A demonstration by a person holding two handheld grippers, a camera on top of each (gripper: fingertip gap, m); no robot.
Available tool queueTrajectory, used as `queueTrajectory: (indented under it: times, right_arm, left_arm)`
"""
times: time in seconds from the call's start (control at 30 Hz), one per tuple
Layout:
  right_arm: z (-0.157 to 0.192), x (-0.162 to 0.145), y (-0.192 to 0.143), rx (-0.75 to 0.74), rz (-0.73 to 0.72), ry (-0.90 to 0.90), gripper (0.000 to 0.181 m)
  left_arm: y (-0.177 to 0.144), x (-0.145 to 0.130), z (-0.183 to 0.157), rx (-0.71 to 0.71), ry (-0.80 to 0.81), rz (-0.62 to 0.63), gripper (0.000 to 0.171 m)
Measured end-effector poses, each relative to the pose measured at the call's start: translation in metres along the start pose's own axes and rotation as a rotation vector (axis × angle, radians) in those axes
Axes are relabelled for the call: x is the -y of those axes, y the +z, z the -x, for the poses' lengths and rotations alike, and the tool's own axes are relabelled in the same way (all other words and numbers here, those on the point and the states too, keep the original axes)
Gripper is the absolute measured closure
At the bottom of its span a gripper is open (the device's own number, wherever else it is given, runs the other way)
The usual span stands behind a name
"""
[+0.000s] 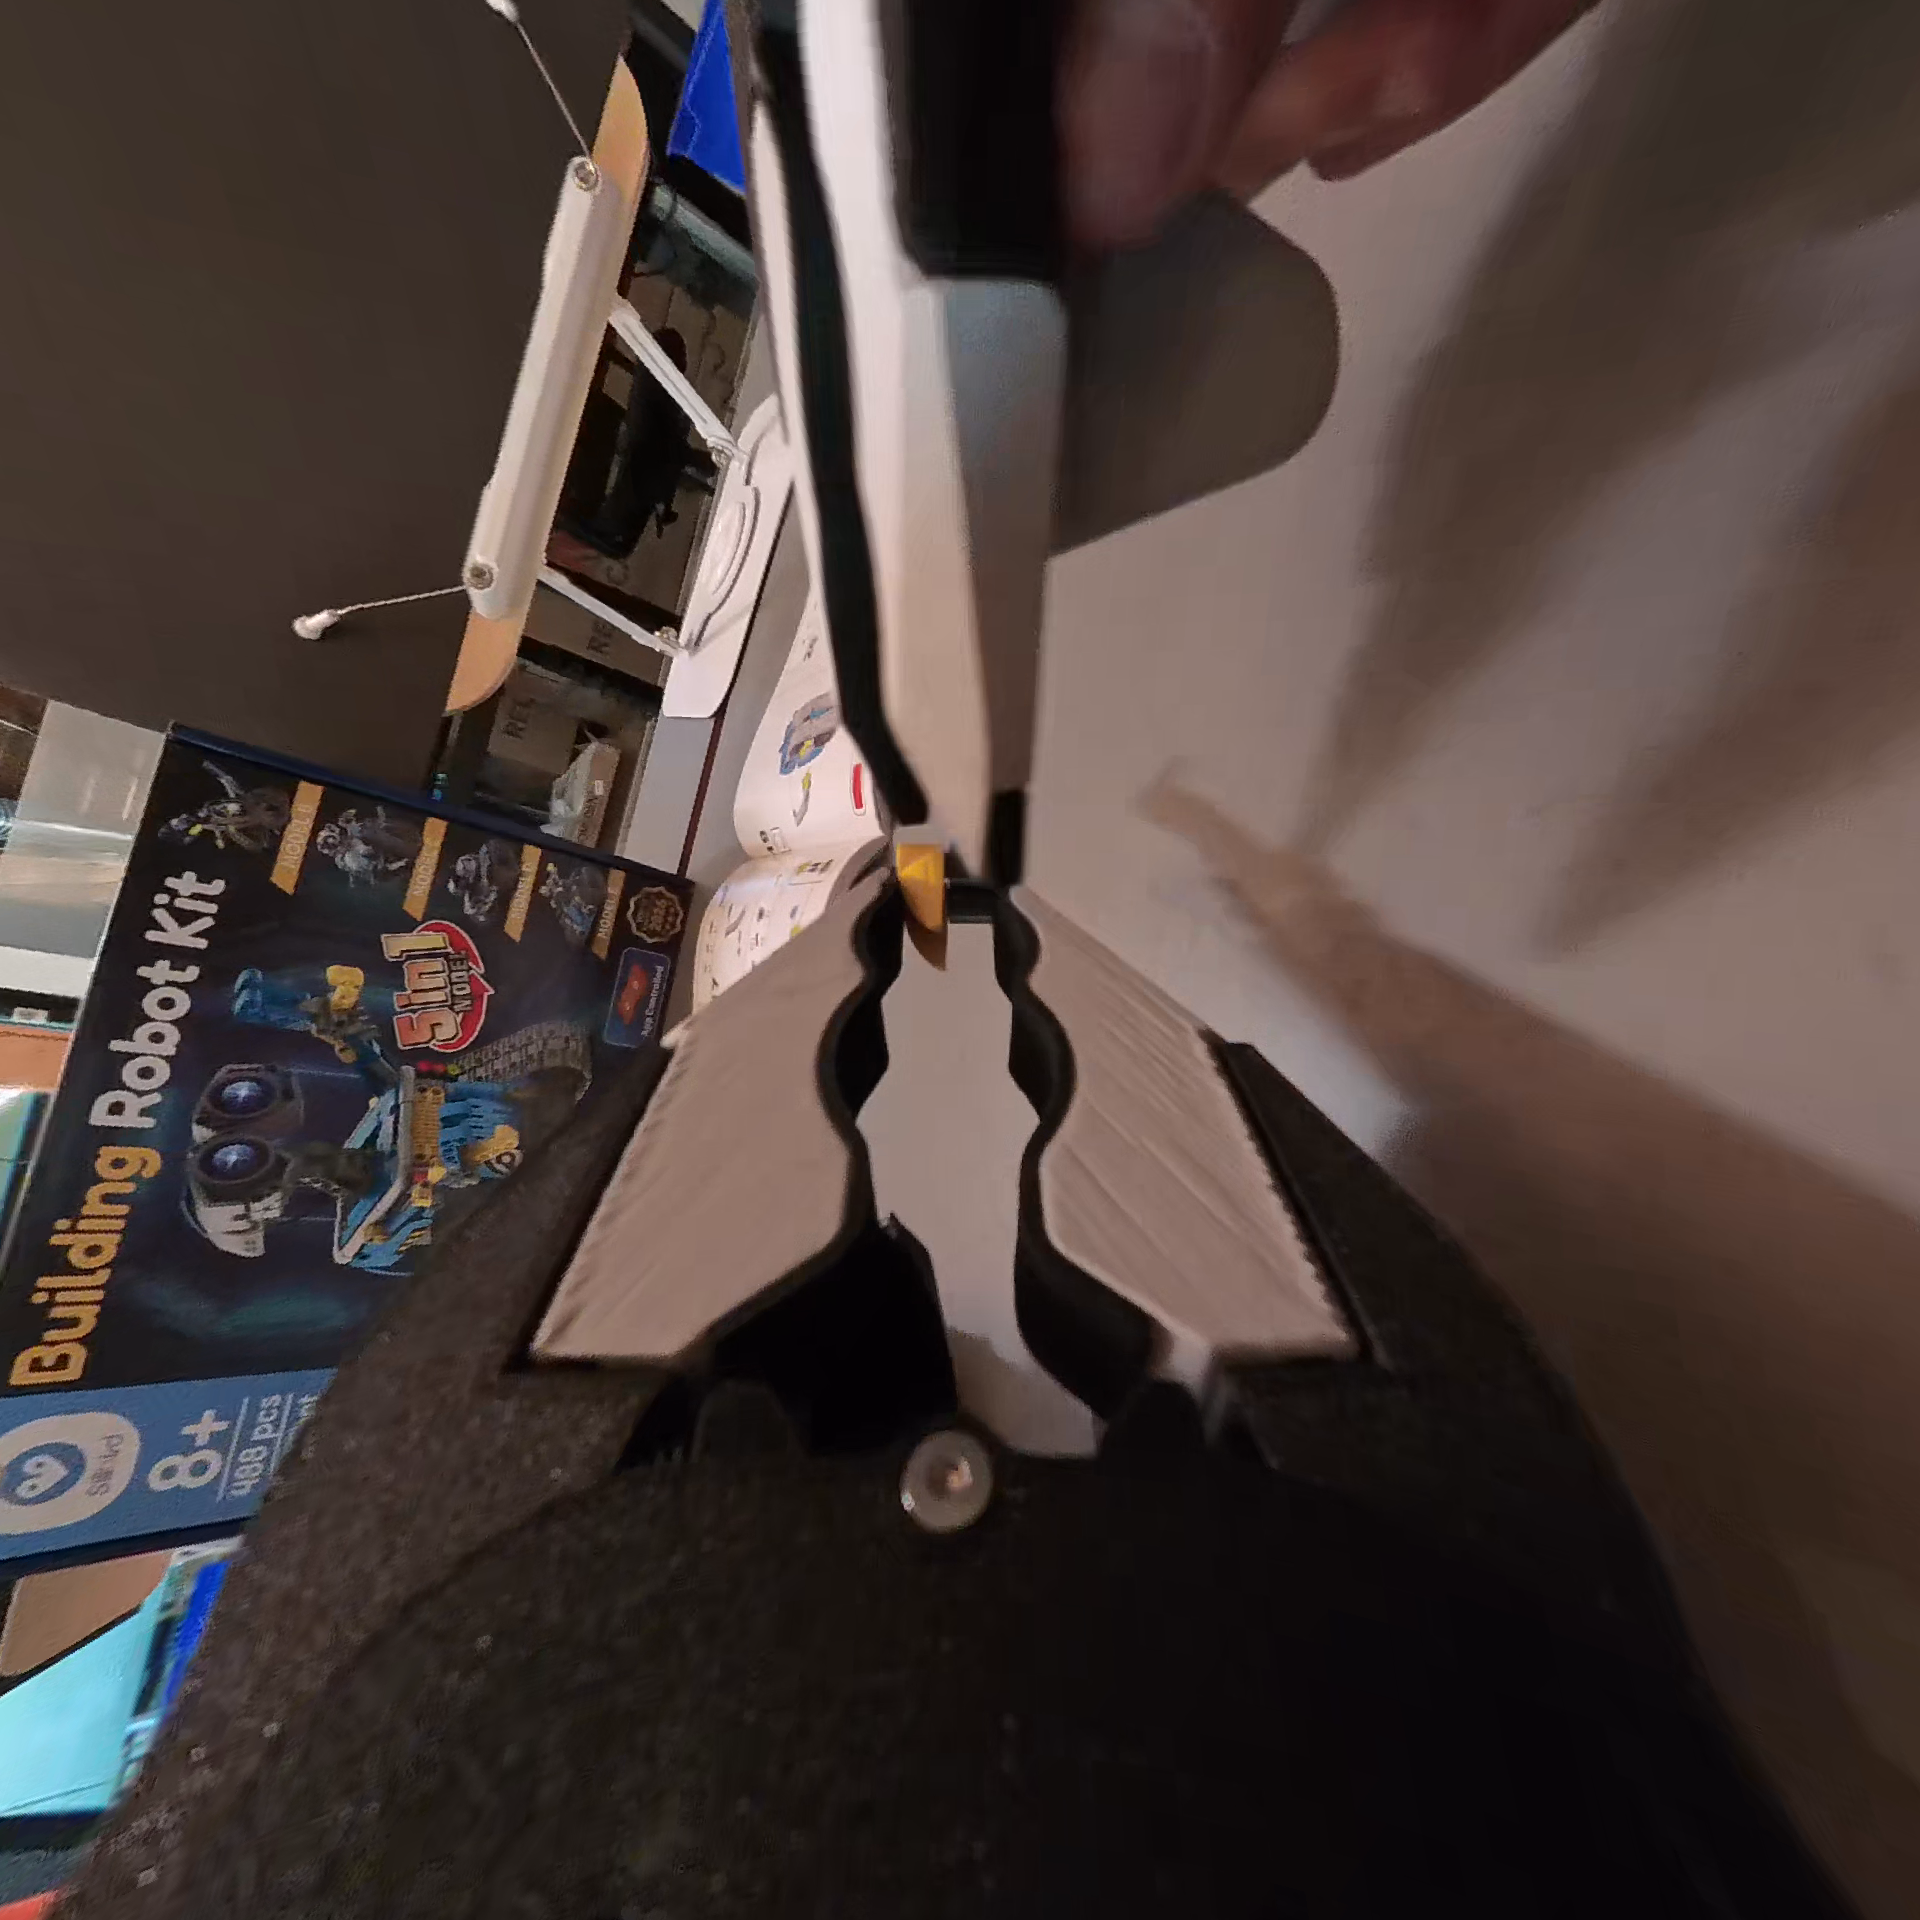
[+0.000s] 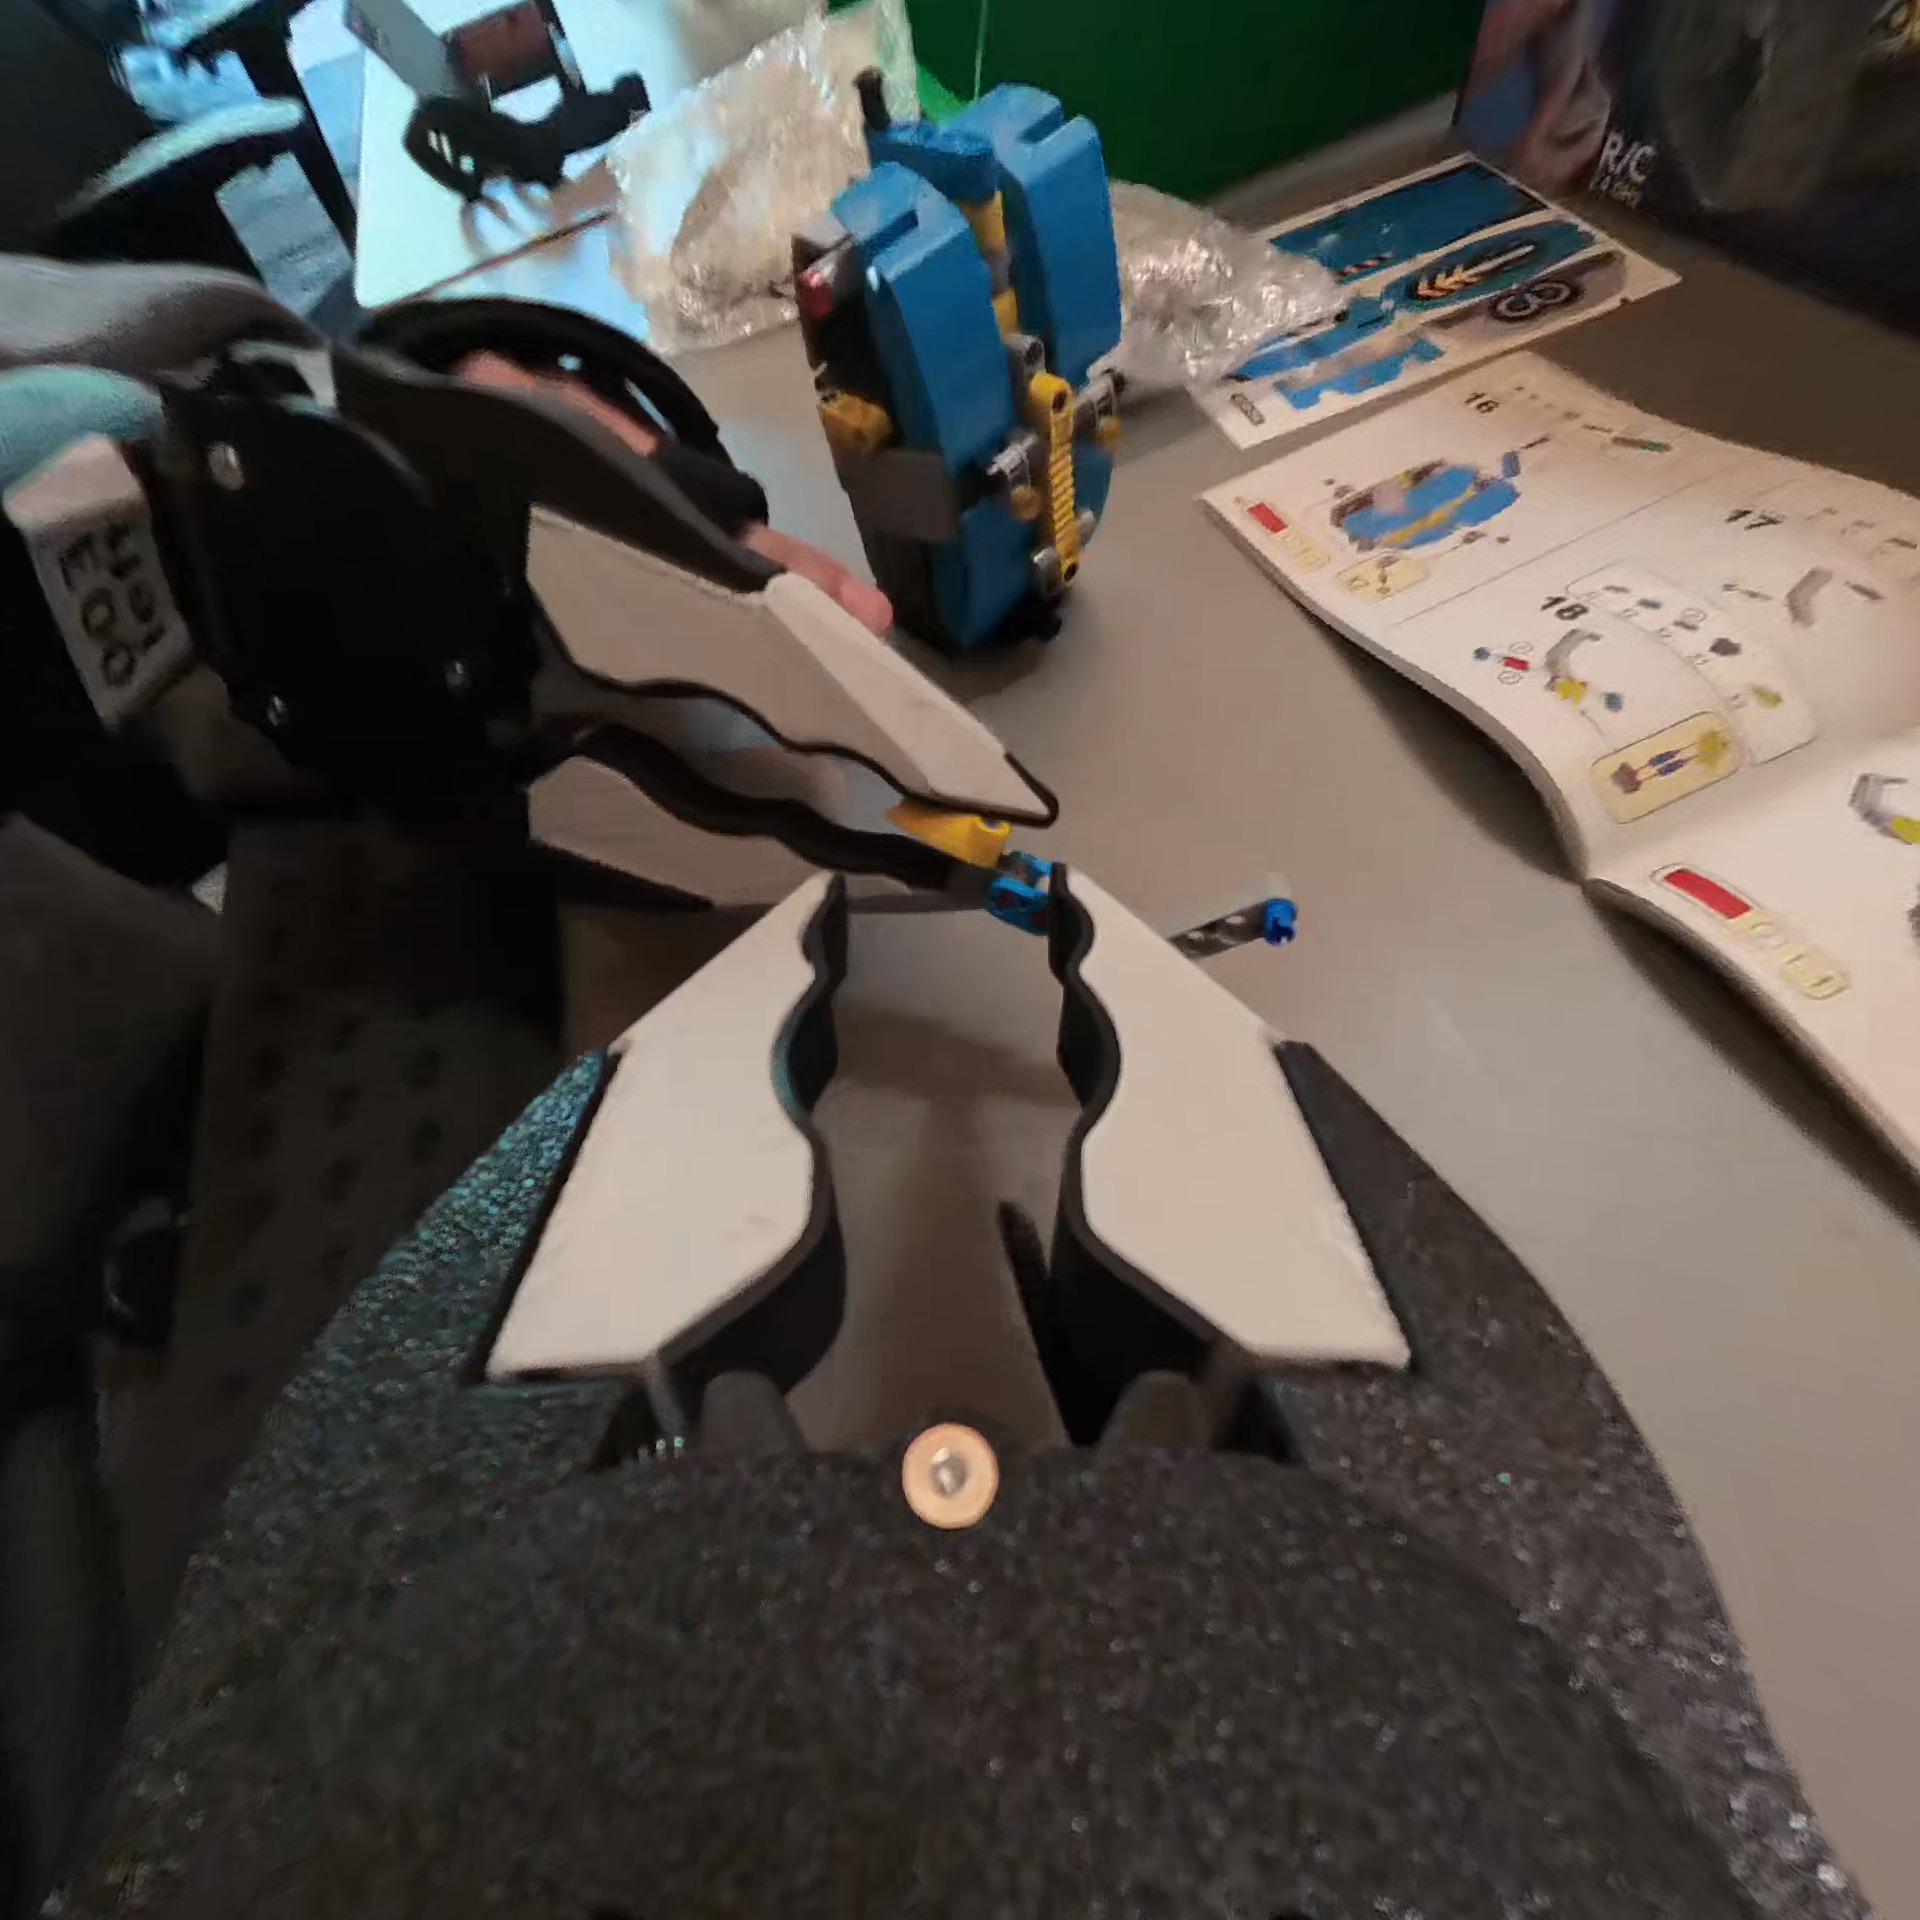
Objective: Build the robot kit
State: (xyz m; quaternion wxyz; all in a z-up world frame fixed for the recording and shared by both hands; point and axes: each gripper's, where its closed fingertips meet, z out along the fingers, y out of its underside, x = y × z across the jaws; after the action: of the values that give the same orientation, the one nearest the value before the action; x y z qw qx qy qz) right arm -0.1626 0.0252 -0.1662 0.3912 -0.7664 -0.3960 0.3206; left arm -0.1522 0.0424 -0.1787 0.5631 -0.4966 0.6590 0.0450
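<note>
Your left tongs clamp a yellow brick piece, long axis pointing toward your right tongs. Those stand parted, their right tip touching a blue connector above the desk.

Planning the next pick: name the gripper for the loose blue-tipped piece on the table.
Right: right gripper is open, beside the blue-tipped piece; left gripper is shut on a yellow piece.

Grey desk, matte, lit evenly from above; soft shadows. Behind it a green panel stands along the far edge. Beyond the near-left corner, a black chair base on a pale floor. In the left wrist view: a dark board with a pale wooden edge, a white bracket screwed to it, and shelves with cardboard boxes behind, dim.
</note>
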Motion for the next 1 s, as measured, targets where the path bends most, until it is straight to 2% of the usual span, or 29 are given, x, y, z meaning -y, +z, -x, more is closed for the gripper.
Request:
queueTrajectory:
  times: [0.1,0.2,0.23,0.3,0.47,0.53,0.67,0.8,0.9,1.0]
  right_arm:
    - [0.004,0.007,0.001,0.07,-0.047,0.103,0.147]
    - [0.009,0.0,0.008,0.116,-0.014,0.156,0.143]
    - [0.007,-0.002,0.008,0.097,-0.005,0.138,0.148]
    - [0.0,-0.005,0.006,0.061,0.008,0.104,0.168]
    - [0.012,0.005,-0.011,0.315,-0.06,0.283,0.171]
    - [0.015,0.005,-0.014,0.373,-0.067,0.324,0.171]
    - [0.01,-0.002,-0.011,0.325,-0.025,0.295,0.17]
    - [-0.009,-0.011,-0.012,0.204,0.005,0.266,0.167]
    - [-0.03,-0.013,-0.015,0.106,-0.011,0.277,0.153]
    - [-0.026,-0.021,-0.007,0.118,0.033,0.276,0.138]
  left_arm:
    - [0.002,-0.001,-0.002,0.004,0.026,0.014,0.155]
    - [0.001,0.001,-0.005,-0.002,0.028,0.009,0.155]
    - [0.001,0.001,-0.006,-0.007,0.025,0.005,0.155]
    - [-0.001,0.005,-0.006,-0.007,0.022,-0.02,0.155]
    - [-0.014,0.023,-0.001,0.014,0.015,-0.131,0.155]
    - [-0.016,0.027,-0.001,0.014,0.015,-0.147,0.155]
    - [-0.011,0.021,-0.007,-0.008,0.032,-0.114,0.155]
    - [-0.006,0.009,-0.006,-0.011,0.026,-0.054,0.155]
    - [-0.004,0.006,-0.006,-0.024,0.003,-0.045,0.155]
    - [-0.005,0.009,-0.008,-0.019,0.021,-0.054,0.155]
